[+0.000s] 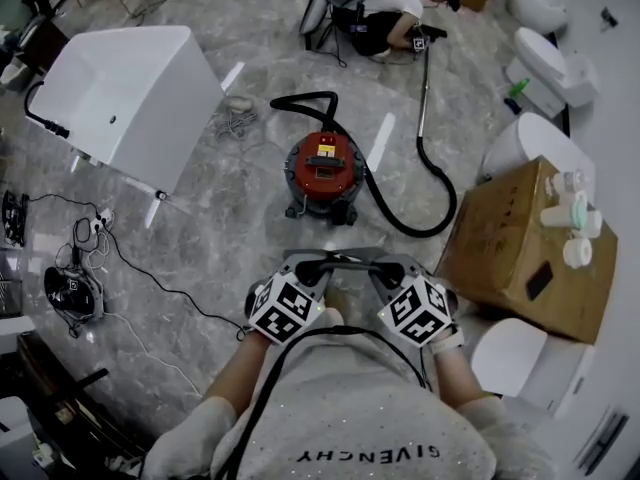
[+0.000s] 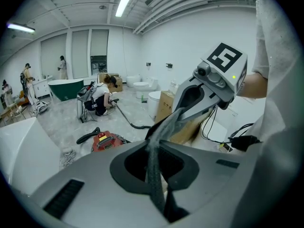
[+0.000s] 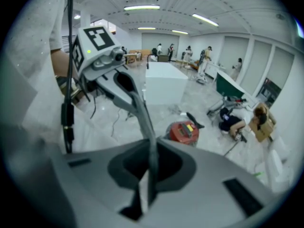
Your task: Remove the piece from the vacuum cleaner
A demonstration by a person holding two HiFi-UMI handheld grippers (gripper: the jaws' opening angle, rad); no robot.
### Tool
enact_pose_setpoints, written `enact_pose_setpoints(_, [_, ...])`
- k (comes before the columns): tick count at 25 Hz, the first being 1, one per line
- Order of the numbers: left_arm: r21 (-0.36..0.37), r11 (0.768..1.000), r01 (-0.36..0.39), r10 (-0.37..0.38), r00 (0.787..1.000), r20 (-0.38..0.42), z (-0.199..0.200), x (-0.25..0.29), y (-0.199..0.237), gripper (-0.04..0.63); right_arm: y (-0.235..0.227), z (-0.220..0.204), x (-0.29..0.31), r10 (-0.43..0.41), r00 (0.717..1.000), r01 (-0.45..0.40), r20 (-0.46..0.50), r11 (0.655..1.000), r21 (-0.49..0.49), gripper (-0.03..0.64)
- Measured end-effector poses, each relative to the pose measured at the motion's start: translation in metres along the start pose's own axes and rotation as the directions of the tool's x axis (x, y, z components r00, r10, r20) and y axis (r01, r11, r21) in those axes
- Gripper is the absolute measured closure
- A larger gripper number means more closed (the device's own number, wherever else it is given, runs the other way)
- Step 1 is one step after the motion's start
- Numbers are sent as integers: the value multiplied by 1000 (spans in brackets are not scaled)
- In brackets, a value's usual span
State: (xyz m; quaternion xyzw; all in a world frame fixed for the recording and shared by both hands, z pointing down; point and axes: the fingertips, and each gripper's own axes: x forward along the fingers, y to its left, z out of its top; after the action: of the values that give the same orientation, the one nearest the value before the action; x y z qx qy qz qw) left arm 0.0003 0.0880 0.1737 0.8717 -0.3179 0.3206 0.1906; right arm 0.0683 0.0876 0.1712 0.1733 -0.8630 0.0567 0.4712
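Observation:
The red vacuum cleaner [image 1: 322, 168] stands on the marble floor ahead of me, also seen in the left gripper view [image 2: 105, 140] and the right gripper view [image 3: 184, 132]. Its black hose [image 1: 410, 218] loops right into a metal wand [image 1: 425, 83] that reaches a crouching person [image 1: 385, 18]. Both grippers are held close to my chest, well short of the vacuum. My left gripper [image 1: 322, 265] [image 2: 159, 133] is shut with nothing in it. My right gripper [image 1: 385, 265] [image 3: 151, 144] is shut and empty too. Their tips point toward each other and nearly meet.
A white bathtub [image 1: 130, 88] stands at the far left. A cardboard box [image 1: 510, 248] with bottles on top sits to the right, with white toilets [image 1: 545, 63] around it. Black cables [image 1: 120, 258] trail over the floor at the left.

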Motion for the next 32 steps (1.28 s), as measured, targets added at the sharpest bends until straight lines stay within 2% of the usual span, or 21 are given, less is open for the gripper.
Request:
enact_pose_setpoints(7, [-11, 1000, 3, -2, 999, 38, 8, -10, -8, 566, 4, 4, -15, -19, 1000, 20, 14, 1000, -22, 589])
enact_pose_setpoints(19, [40, 999, -21, 18, 998, 64, 26, -25, -13, 566, 0, 13, -32, -71, 997, 72, 42, 997, -29, 589])
enact_pose_setpoints(32, [45, 999, -29, 24, 994, 110, 36, -34, -14, 566, -4, 22, -44, -92, 995, 95, 47, 992, -78, 589])
